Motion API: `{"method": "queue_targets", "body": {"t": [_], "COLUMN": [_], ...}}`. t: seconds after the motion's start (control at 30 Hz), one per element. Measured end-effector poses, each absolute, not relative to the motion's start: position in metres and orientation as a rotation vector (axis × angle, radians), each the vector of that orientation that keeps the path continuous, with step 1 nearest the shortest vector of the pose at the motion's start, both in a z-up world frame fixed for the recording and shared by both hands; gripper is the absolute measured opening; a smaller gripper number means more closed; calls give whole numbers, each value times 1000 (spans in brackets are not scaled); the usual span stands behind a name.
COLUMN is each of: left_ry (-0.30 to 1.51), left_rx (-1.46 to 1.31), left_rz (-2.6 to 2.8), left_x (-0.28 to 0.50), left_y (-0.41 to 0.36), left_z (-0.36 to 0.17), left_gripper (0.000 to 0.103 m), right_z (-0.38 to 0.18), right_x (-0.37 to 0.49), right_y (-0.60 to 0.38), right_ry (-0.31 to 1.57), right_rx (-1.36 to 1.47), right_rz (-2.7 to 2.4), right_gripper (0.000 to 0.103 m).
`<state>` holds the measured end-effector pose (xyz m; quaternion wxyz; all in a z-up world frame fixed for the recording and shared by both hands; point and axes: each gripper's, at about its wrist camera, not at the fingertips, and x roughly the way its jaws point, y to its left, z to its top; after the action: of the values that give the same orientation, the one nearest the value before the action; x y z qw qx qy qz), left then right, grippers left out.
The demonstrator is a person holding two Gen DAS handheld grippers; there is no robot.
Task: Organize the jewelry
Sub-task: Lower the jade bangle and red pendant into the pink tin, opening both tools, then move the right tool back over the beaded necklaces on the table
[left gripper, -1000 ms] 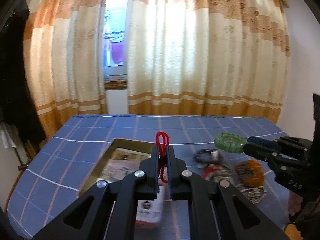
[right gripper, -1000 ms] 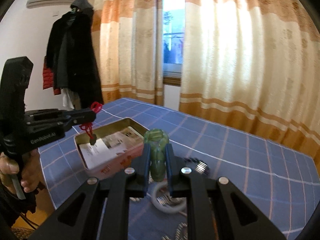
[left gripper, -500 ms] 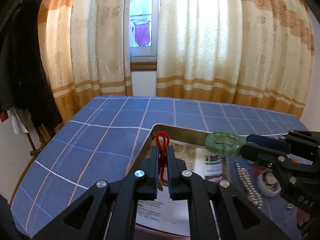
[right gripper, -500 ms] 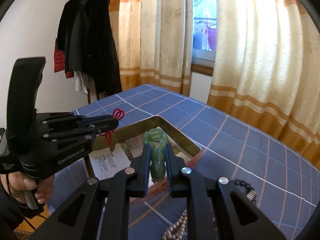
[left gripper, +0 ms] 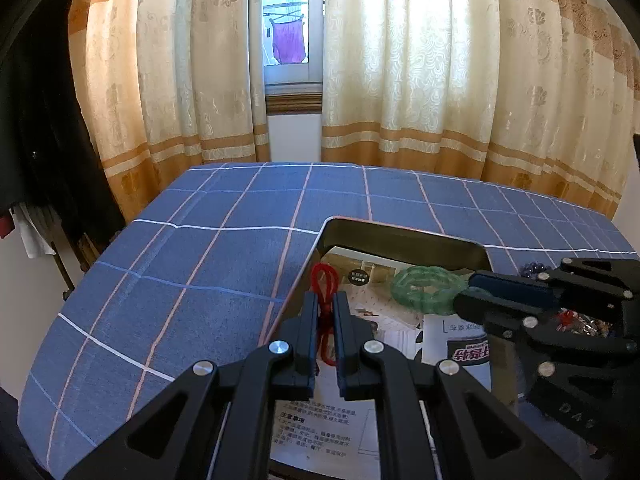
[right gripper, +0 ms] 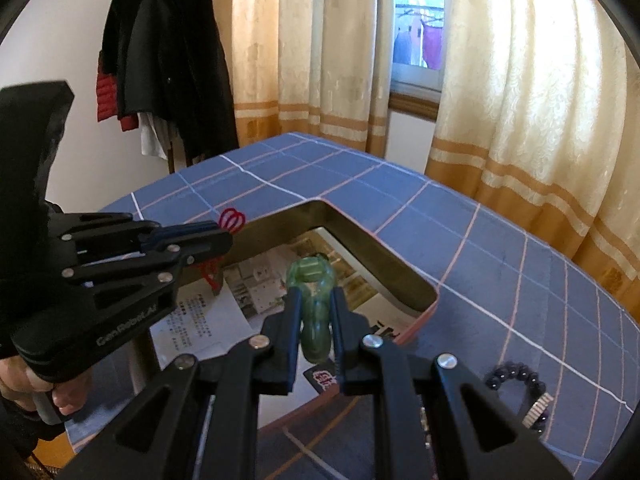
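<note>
Two pieces aloft: a knobbly translucent green bangle (right gripper: 314, 304) pinched edge-on by the right gripper (right gripper: 314, 322), a looped red cord (left gripper: 325, 300) (doubled over) clamped in the left gripper (left gripper: 325, 312), both over the gold-rimmed tin (left gripper: 400, 236).

A green carved bangle (left gripper: 426, 289) and red cord loop (left gripper: 325, 280) hang over the paper-lined tin (left gripper: 404, 236).
</note>
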<state>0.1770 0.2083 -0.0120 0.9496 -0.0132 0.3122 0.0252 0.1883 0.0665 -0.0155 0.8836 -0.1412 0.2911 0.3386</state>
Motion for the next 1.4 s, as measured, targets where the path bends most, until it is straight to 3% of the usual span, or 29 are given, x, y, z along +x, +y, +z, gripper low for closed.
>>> {"method": "queue_targets", "body": {"t": [0.5,0.57,0.6,0.63,0.83,0.87,0.93,1.0,1.2,1.33,1.4], "left_ry": [687,701,706,705,706,708,707,691,674,671,678], "left_rx": [-34,-33,-33,-39,-112,-108,-68,-57,-84,-47,-43], "left_rz": [26,33,32,28,-23,-24,11,10,44,104,113], "left_x": [185,185,185,185,176,175,171,167,160,153,146], "left_y": [206,205,205,205,212,211,207,204,205,201,196], "left_z": [-25,-25,-25,-24,-21,-20,-18,-16,-9,-4,-3], "left_gripper": [7,7,7,7,9,13,30,68,71,71,71], "right_z": [-28,-30,-31,-30,-22,-20,-16,-11,0,6,9], "right_x": [197,198,199,198,190,190,187,184,170,159,151], "right_y": [72,72,71,70,64,63,57,52,27,-7,-28], "right_ry": [659,670,674,670,629,627,612,600,555,529,511], "right_rx": [-306,-305,-302,-292,-282,-275,-259,-248,-224,-198,-184], "right_rz": [705,701,702,711,695,696,694,690,663,619,586], "right_gripper": [18,28,48,59,62,62,63,63,65,76,76]}}
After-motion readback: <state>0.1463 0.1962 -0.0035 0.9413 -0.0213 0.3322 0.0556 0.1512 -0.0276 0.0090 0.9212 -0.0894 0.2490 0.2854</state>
